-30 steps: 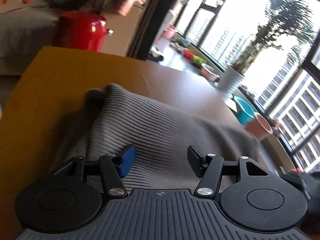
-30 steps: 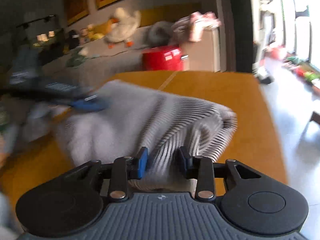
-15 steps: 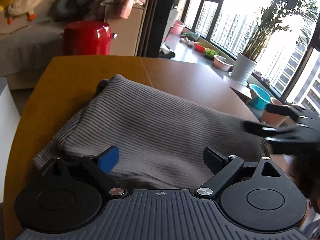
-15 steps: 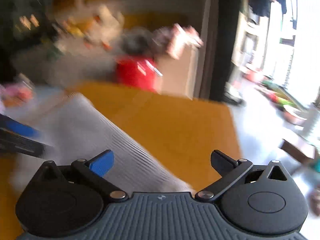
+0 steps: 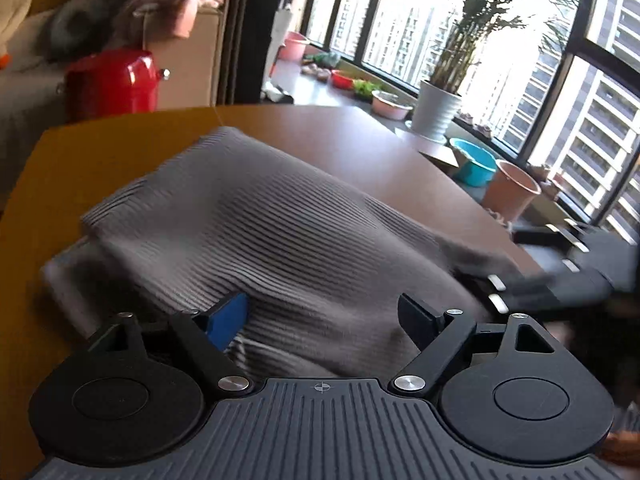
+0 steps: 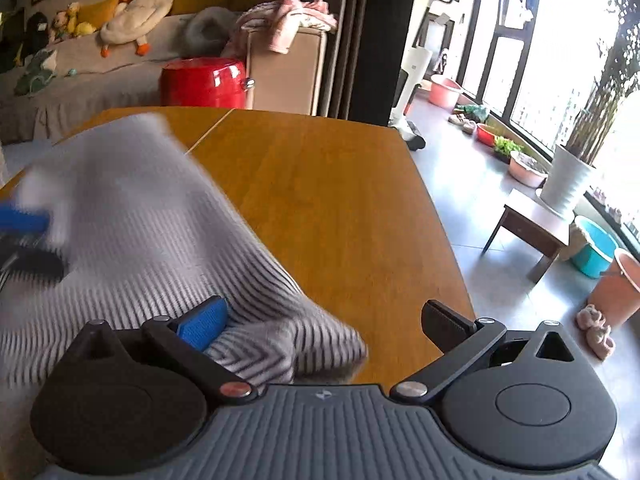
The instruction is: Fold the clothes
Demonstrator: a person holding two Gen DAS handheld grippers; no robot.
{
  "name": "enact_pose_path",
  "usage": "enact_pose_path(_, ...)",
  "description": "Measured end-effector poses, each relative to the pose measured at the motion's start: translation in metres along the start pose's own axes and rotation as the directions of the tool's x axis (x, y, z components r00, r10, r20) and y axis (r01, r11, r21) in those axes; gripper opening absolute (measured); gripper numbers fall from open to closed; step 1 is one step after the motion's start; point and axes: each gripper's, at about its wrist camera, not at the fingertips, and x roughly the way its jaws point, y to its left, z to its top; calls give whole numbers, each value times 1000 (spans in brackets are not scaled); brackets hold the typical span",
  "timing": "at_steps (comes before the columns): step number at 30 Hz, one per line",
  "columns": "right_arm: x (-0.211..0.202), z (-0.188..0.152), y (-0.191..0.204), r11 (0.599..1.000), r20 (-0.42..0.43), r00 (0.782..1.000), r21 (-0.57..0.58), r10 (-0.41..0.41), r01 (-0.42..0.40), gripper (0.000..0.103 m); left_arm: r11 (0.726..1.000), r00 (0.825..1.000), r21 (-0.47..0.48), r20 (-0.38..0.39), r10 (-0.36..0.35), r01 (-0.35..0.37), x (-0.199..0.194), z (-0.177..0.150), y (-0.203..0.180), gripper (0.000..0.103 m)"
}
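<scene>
Left wrist view: the left tool (image 5: 324,316) stands spread wide, holding nothing, over the sweater (image 5: 280,232), which lies doubled on the surface (image 5: 100,152) near its near edge.

Right wrist view: the right tool (image 6: 326,322) gapes empty at the sweater's (image 6: 132,232) corner, perhaps to tidy it.

Both grippers let go of the garment

The right gripper (image 6: 322,322), clamped on the grey ribbed knit sweater (image 6: 132,240) a second ago, now gapes wide; the left gripper (image 5: 322,314) spread too.
</scene>
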Motion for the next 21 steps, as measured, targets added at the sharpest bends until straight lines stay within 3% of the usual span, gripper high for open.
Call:
enact_pose_path(5, -13, -3, 10, 999, -14, 999, 0, 41, -41, 103, 999, 1000, -49, 20, 17, -16, 11, 15, 13, 88)
enact_pose_path(13, -14, -6, 8, 998, -19, 998, 30, 61, -60, 103, 998, 999, -56, 19, 33, -32, 0, 11, 7, 95)
enact_pose_path(21, -12, -9, 6, 997, -12, 998, 43, 69, -68, 103, 999, 999, -34, -2, -40, 40, -16, -4, -13, 96)
